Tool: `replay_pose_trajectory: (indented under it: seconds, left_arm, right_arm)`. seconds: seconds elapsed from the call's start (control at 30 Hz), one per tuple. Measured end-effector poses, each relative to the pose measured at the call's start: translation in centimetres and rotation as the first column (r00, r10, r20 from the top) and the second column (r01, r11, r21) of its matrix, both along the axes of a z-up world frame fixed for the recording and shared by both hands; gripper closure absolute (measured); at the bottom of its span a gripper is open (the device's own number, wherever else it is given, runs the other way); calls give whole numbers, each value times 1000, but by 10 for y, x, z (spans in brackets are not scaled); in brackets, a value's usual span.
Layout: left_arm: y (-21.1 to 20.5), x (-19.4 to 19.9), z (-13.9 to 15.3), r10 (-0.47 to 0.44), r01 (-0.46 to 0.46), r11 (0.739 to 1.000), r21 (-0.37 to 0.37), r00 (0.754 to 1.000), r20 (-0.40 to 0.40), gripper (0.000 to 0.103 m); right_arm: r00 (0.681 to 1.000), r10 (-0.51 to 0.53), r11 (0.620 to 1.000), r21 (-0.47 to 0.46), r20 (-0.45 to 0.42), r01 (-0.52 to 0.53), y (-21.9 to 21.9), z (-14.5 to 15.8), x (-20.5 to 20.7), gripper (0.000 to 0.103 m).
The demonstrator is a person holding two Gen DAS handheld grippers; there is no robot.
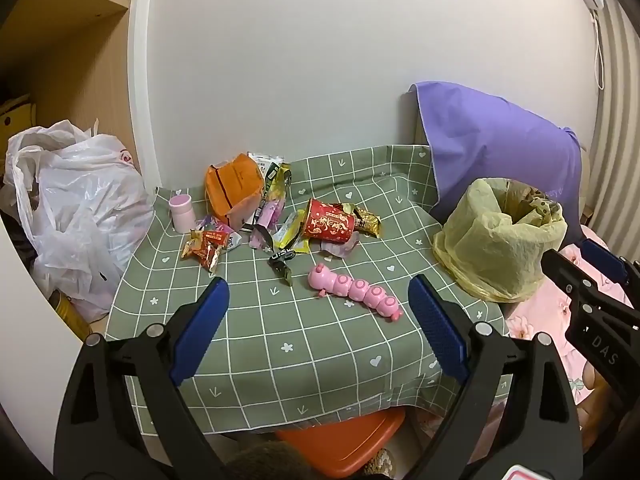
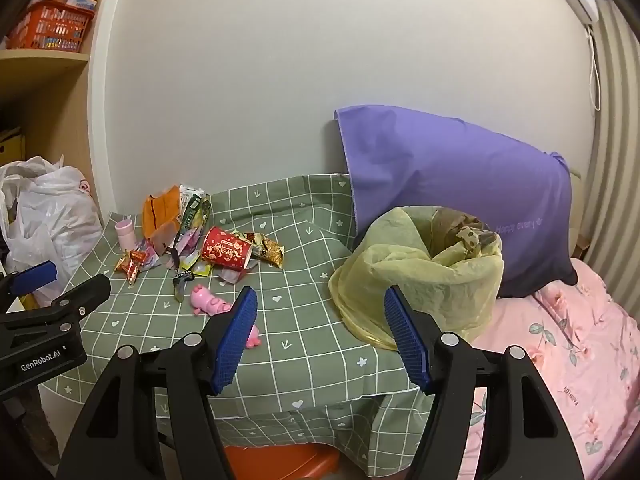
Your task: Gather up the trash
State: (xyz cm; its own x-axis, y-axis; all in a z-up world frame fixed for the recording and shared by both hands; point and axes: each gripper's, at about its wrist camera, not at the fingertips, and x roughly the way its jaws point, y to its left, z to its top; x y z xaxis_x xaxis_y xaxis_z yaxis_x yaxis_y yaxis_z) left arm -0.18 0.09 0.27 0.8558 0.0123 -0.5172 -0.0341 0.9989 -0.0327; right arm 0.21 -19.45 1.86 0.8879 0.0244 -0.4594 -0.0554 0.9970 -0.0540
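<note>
A pile of trash lies at the far left of the green checked tablecloth [image 1: 304, 344]: a red paper cup [image 1: 329, 224] on its side, an orange carton [image 1: 234, 188], gold and red snack wrappers [image 1: 204, 250]. A bin lined with a yellow bag [image 1: 500, 236] stands at the table's right edge; it also shows in the right wrist view [image 2: 424, 272]. My left gripper [image 1: 320, 328] is open and empty above the table's near edge. My right gripper [image 2: 320, 340] is open and empty, just left of the bin. The red cup [image 2: 226, 254] lies beyond it.
A pink caterpillar toy [image 1: 354, 292], a small pink cup [image 1: 181, 212] and keys [image 1: 282, 262] lie on the cloth. A white plastic bag [image 1: 80, 208] sits left of the table. A purple pillow [image 2: 460, 184] and pink bedding [image 2: 560, 360] are at right. An orange stool [image 1: 344, 440] is under the table.
</note>
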Motion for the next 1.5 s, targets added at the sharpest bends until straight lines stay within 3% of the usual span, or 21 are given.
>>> replay_pose_trajectory:
  seconds: [1.5]
  left_arm:
    - [2, 2, 3, -1, 1, 1000, 3, 1000, -2, 16]
  right_arm:
    - [1000, -7, 1000, 7, 2, 7, -5, -2, -3, 40]
